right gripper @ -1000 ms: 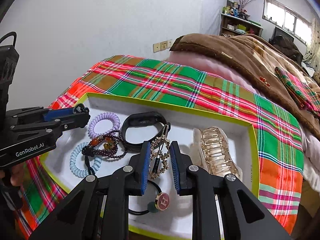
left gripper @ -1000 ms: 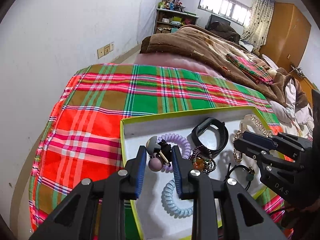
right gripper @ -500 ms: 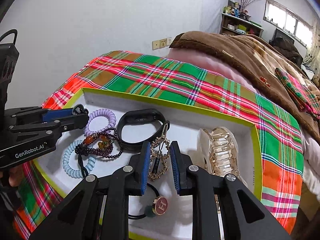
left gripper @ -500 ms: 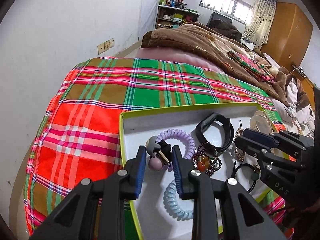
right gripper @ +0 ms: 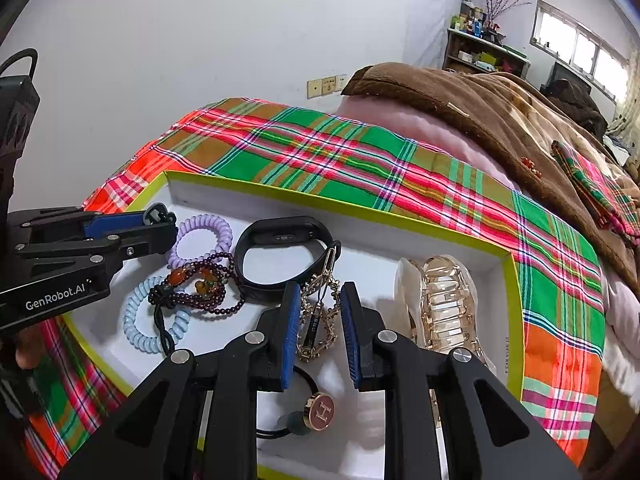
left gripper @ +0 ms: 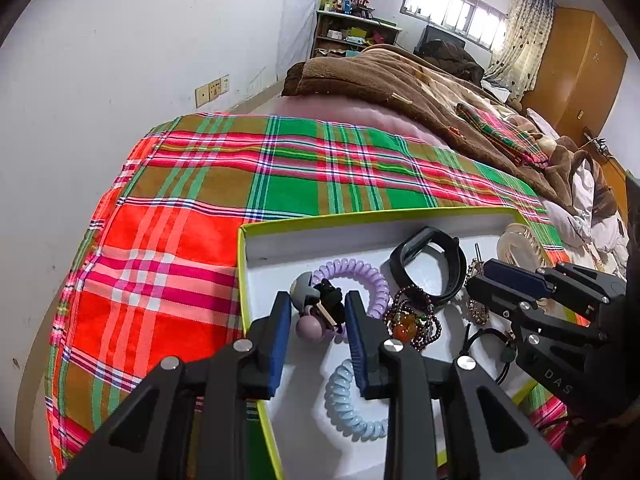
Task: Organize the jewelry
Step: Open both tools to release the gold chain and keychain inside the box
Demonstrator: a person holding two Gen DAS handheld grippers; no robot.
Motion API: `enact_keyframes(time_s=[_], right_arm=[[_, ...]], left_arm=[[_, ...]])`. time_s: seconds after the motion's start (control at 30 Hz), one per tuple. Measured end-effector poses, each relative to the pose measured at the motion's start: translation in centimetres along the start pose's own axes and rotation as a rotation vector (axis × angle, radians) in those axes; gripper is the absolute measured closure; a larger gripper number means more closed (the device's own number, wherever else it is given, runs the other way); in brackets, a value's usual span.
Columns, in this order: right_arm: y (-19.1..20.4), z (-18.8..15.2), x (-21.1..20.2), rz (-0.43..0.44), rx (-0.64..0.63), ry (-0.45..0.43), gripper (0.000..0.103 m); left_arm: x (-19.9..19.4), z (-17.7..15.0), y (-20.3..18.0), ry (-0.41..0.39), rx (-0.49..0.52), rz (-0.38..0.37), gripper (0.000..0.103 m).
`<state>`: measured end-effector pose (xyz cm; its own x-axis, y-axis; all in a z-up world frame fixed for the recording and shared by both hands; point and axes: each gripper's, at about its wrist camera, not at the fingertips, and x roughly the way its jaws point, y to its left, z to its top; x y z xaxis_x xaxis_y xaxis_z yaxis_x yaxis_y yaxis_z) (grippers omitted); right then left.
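"GenRobot.AI" on left gripper

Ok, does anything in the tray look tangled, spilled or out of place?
Nothing has spilled; everything sits inside the tray. The beaded bracelet lies heaped across the purple coil tie, the blue coil tie and the black band, so those pieces overlap untidily.

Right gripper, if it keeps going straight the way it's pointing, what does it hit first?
Most likely the gold chain clip, lying between the right gripper fingers already; beyond it sits the black band. Depth is uncertain.
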<state>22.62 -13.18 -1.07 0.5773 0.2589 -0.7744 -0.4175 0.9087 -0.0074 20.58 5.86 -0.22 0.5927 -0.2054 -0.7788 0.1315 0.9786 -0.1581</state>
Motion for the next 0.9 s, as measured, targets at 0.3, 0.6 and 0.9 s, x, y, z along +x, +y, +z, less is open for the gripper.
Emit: enact_keyframes(time_s=[0.3, 0.6, 0.9], right_arm=[[-0.06, -0.05, 0.03, 0.003, 0.004, -0.001, 0.082], [-0.13, -0.07, 0.04, 0.009, 0.006, 0.000, 0.081], [-0.59, 0.01, -0.47, 0.015, 0.027, -0.010, 0.067]], left_arm=[[-0.04, -0.15, -0.18, 0.002, 0.002, -0.006, 0.070], [-0.14, -0.24, -0.42, 0.001, -0.002, -0.019, 0.064], [-0.40, -0.30, -0.89, 0.000, 0.008, -0.021, 0.054]])
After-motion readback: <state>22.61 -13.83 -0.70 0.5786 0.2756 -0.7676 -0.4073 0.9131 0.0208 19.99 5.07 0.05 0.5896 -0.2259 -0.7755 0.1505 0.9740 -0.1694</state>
